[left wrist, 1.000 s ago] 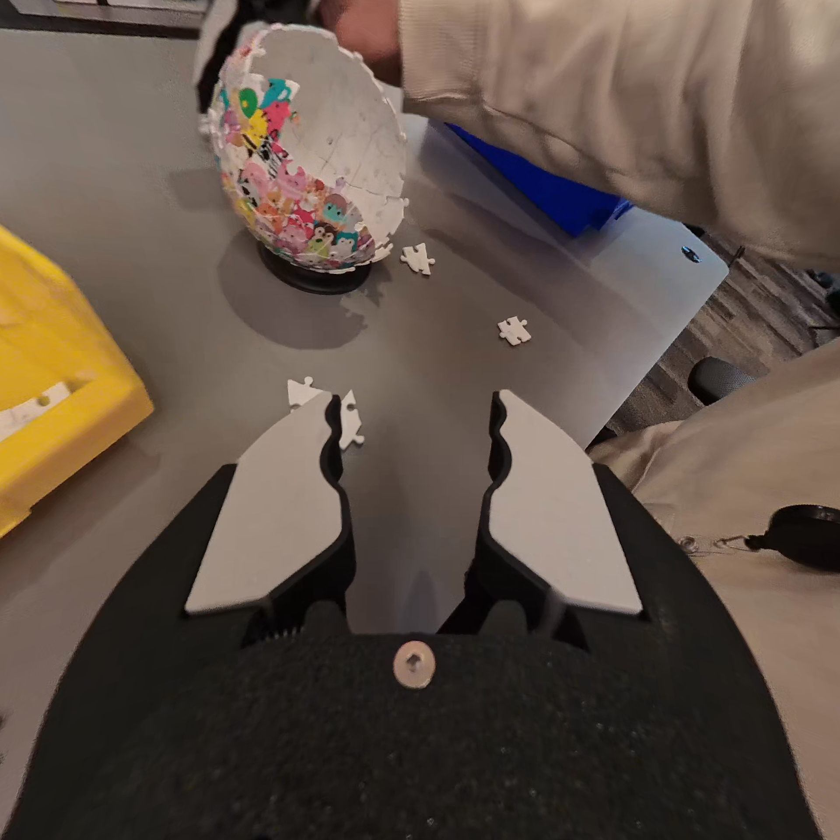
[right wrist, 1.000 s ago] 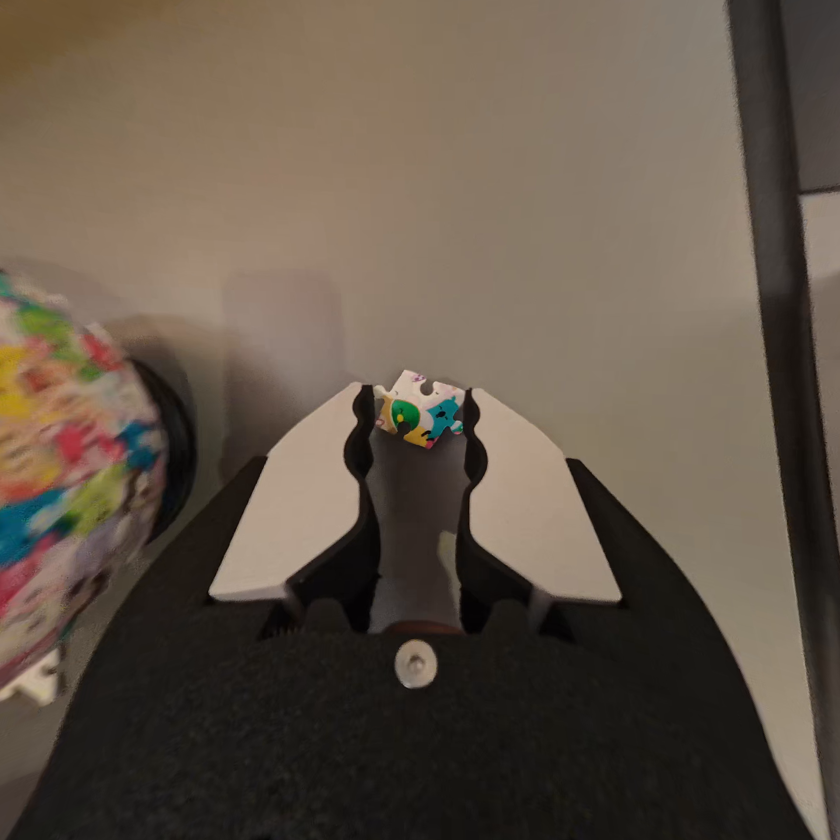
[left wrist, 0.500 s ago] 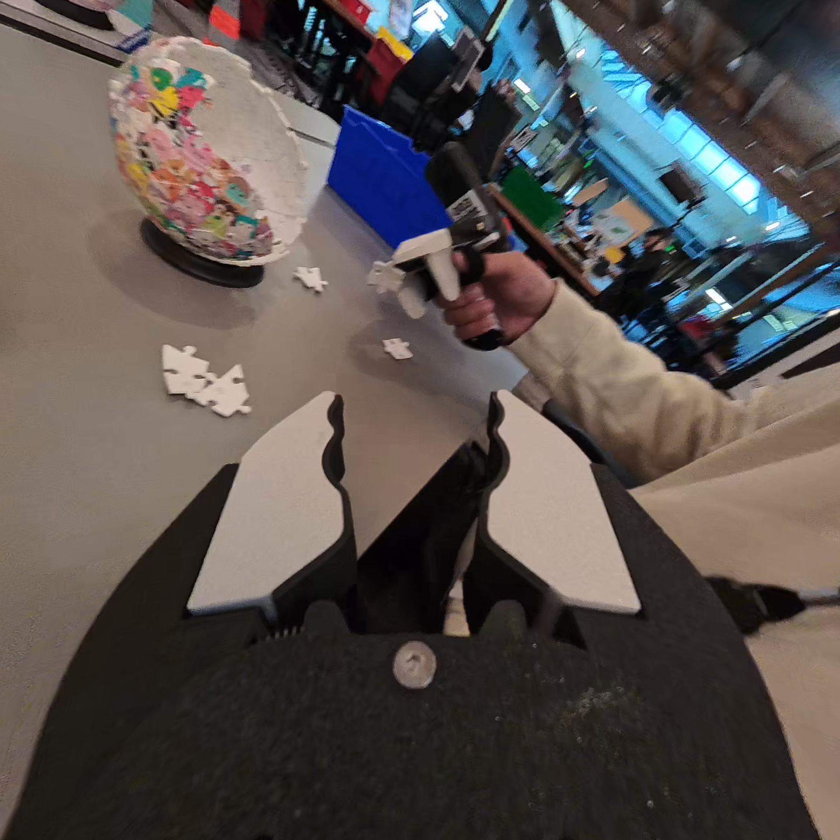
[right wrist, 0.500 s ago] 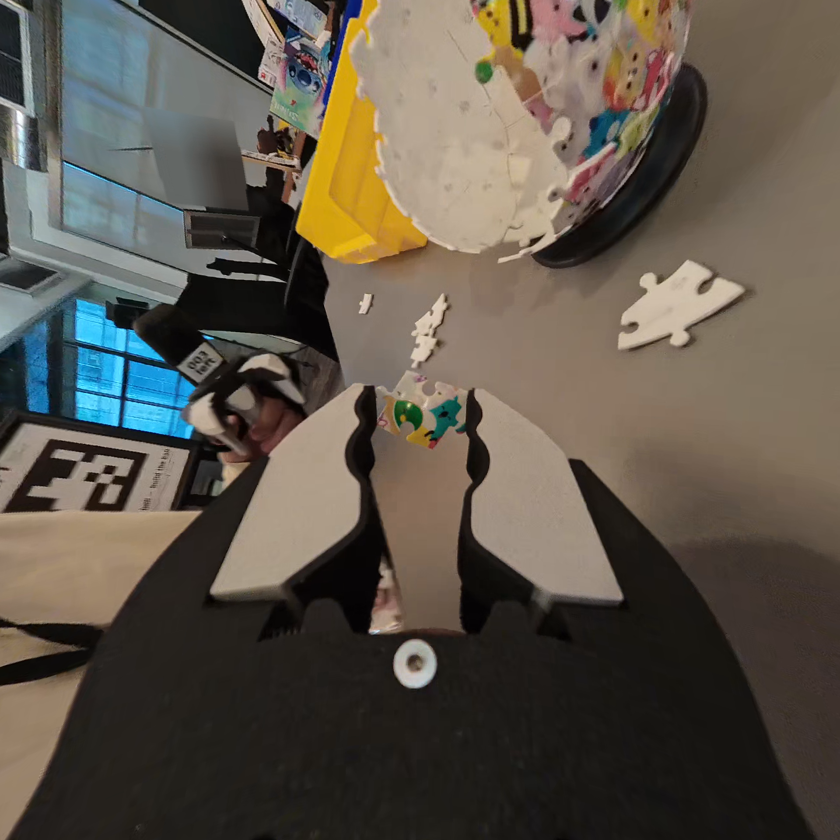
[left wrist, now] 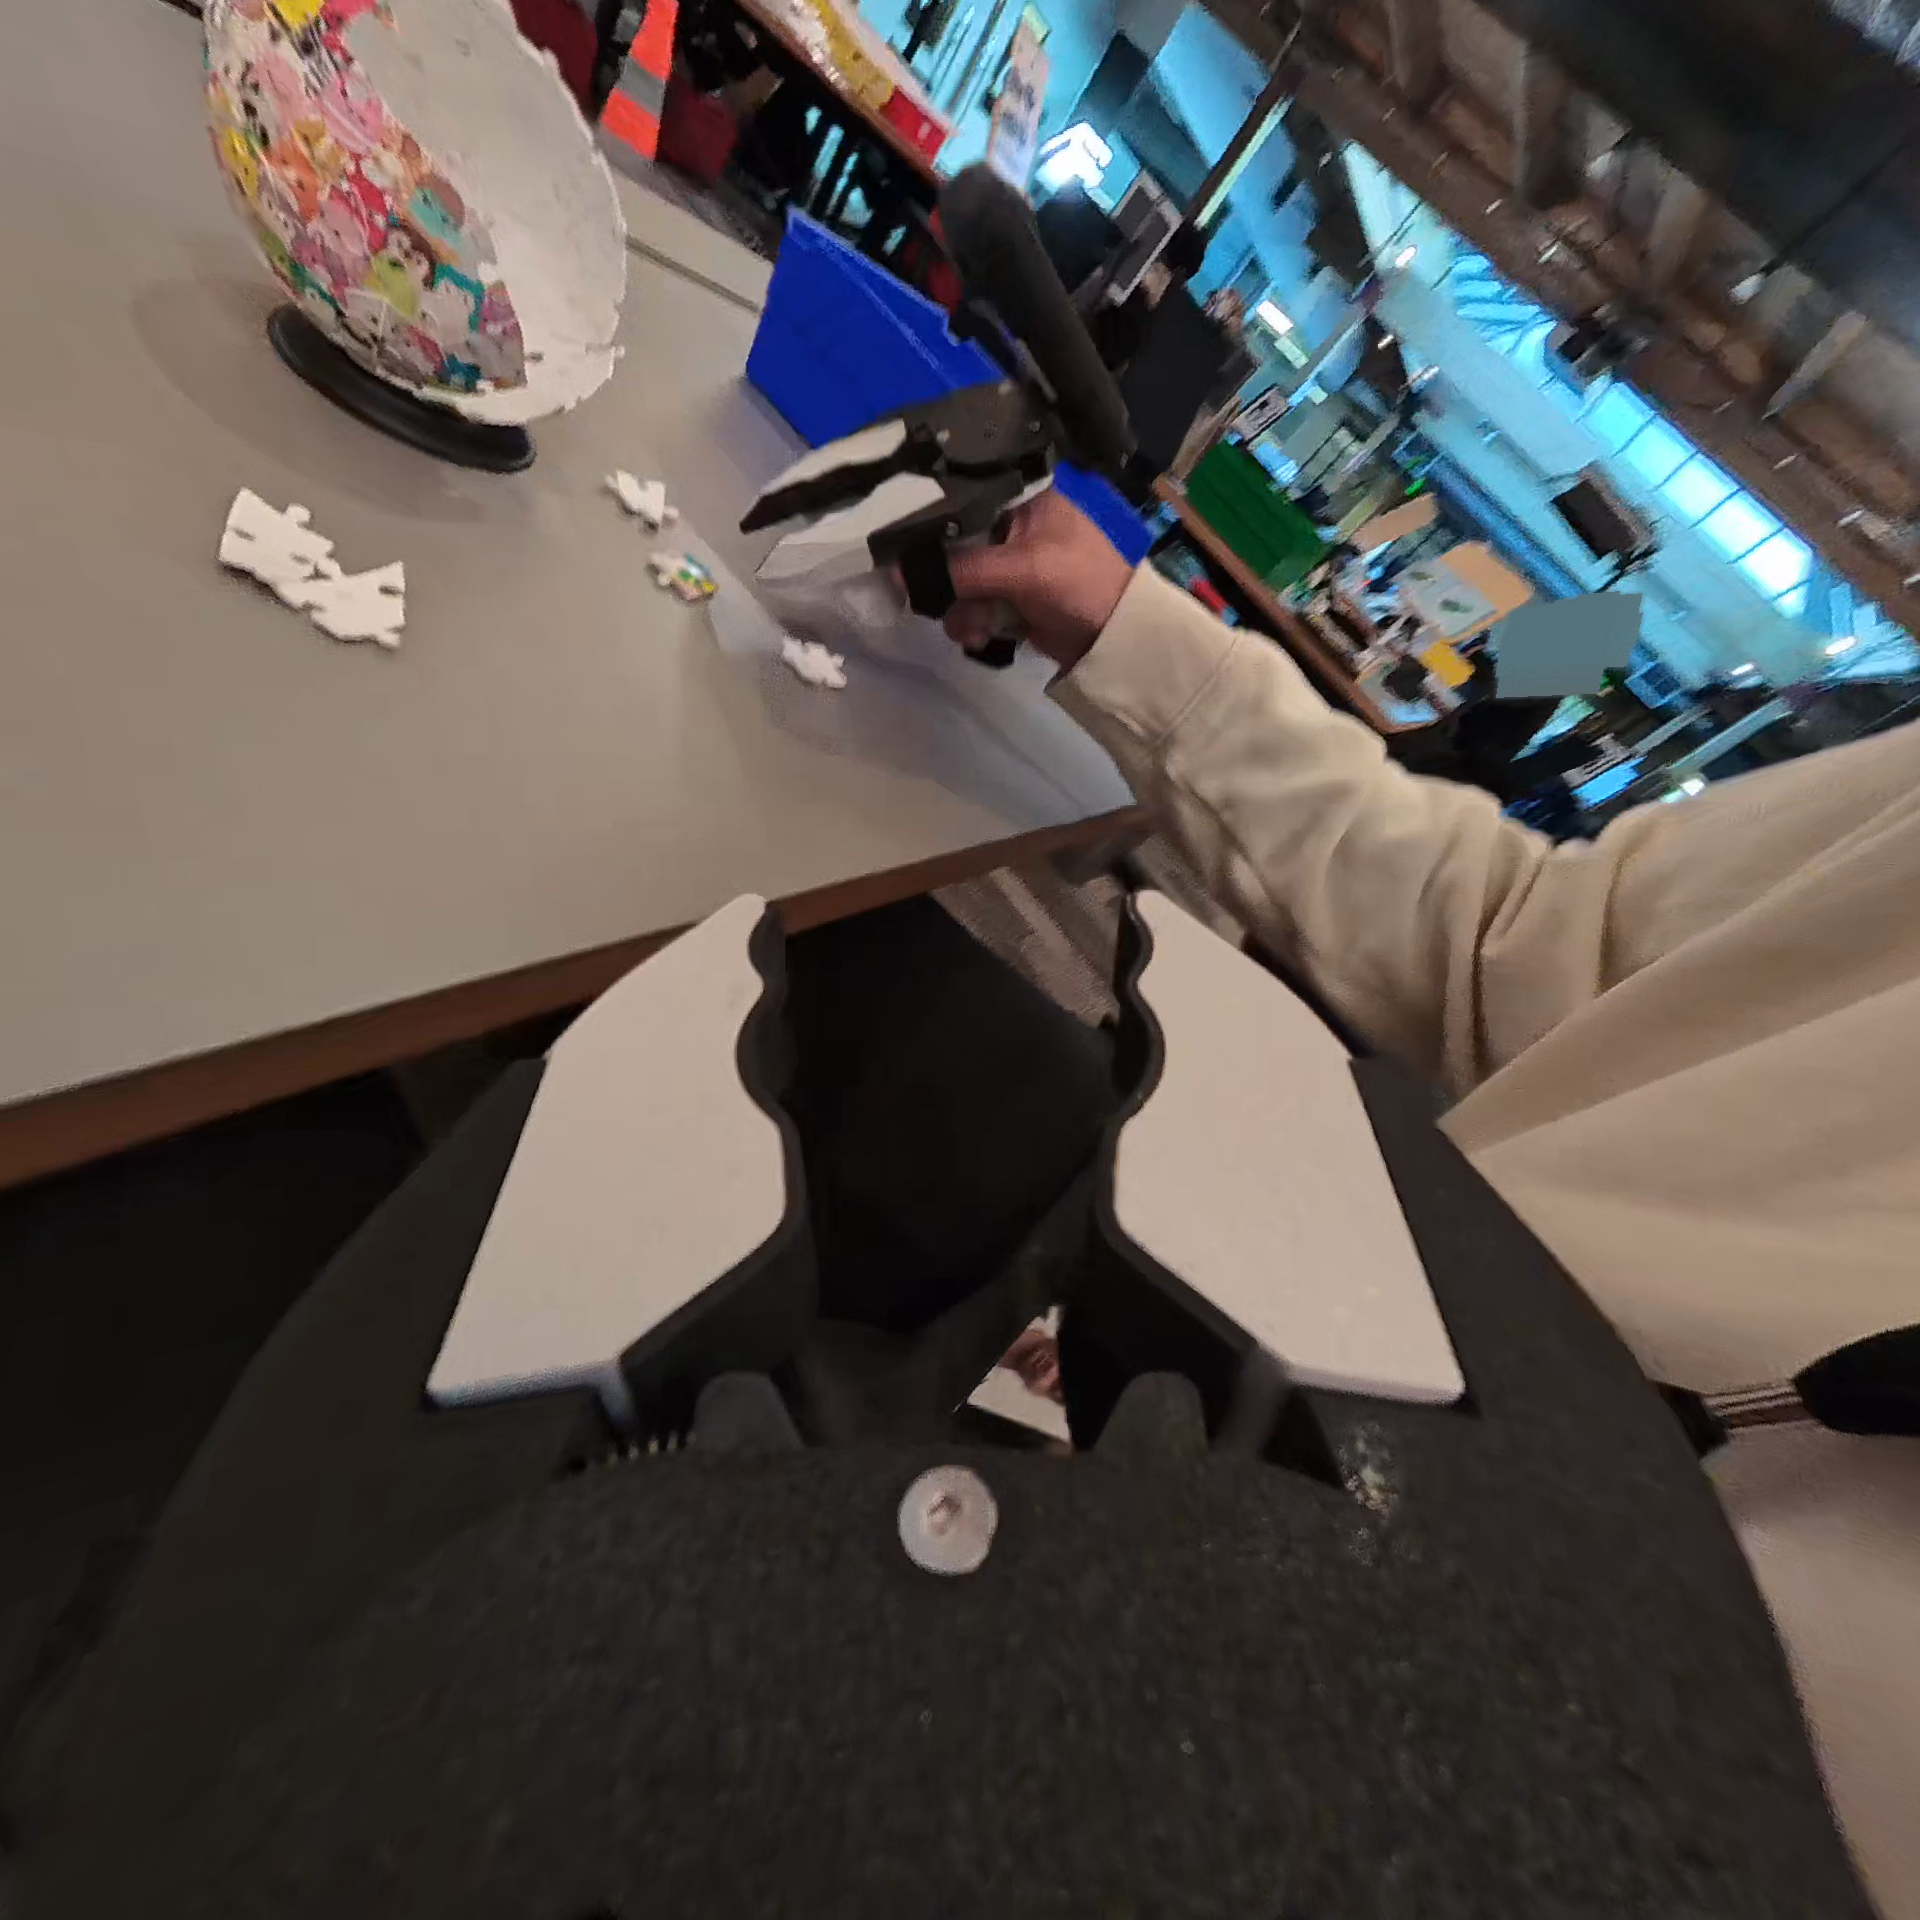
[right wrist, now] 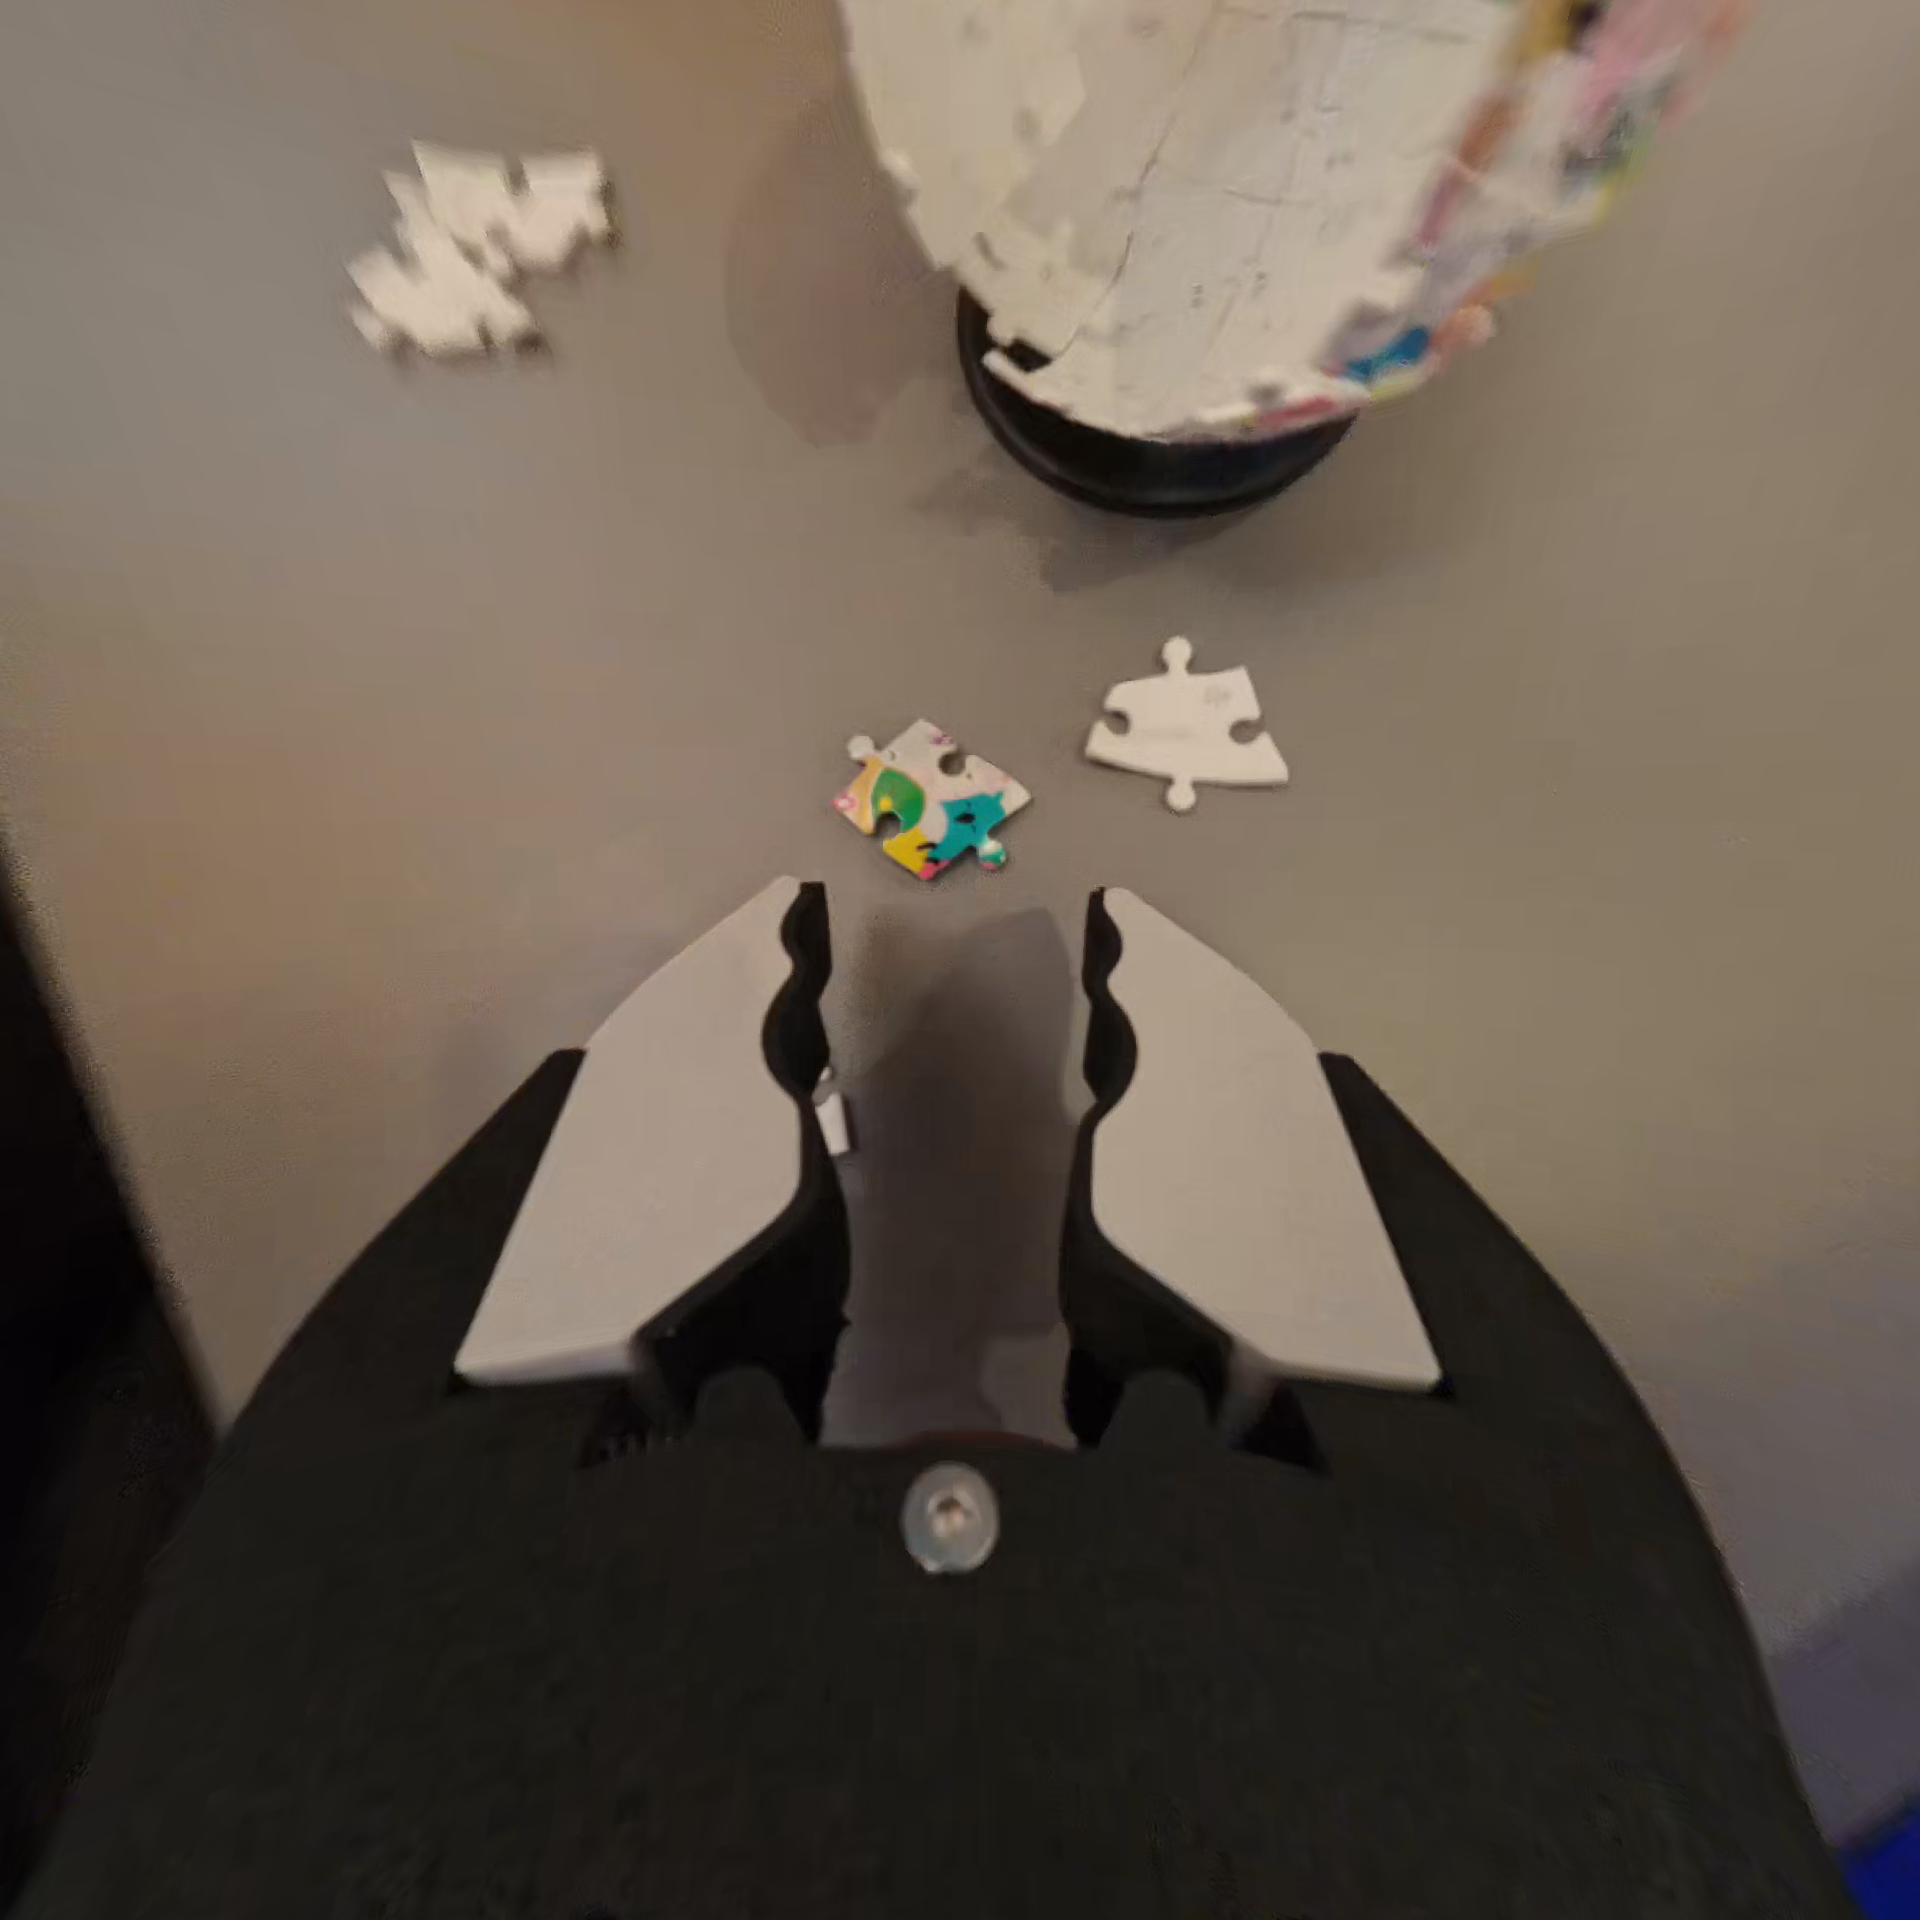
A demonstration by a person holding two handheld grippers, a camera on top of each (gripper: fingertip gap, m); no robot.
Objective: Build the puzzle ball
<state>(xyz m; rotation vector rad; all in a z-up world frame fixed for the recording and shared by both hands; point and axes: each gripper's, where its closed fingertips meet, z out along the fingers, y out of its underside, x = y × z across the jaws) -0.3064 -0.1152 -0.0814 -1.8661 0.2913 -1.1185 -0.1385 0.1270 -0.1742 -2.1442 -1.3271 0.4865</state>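
Now your right gripper (right wrist: 943, 904) has its fingers parted and empty, hovering over the grey table (right wrist: 312, 675). Just past the tips, at 12 o'clock, a colourful puzzle piece (right wrist: 932, 798) lies face up. At 1 o'clock beside it, a white piece (right wrist: 1188, 727) lies face down. Farther out at 1 o'clock the half-built puzzle ball (right wrist: 1226, 197) sits on its black stand (right wrist: 1132, 473). At 10 o'clock, a blurred cluster of white pieces (right wrist: 478, 249). Your left gripper (left wrist: 943, 925) is spread wide, holding nothing, off the table's near edge; the ball is at its 11 o'clock.
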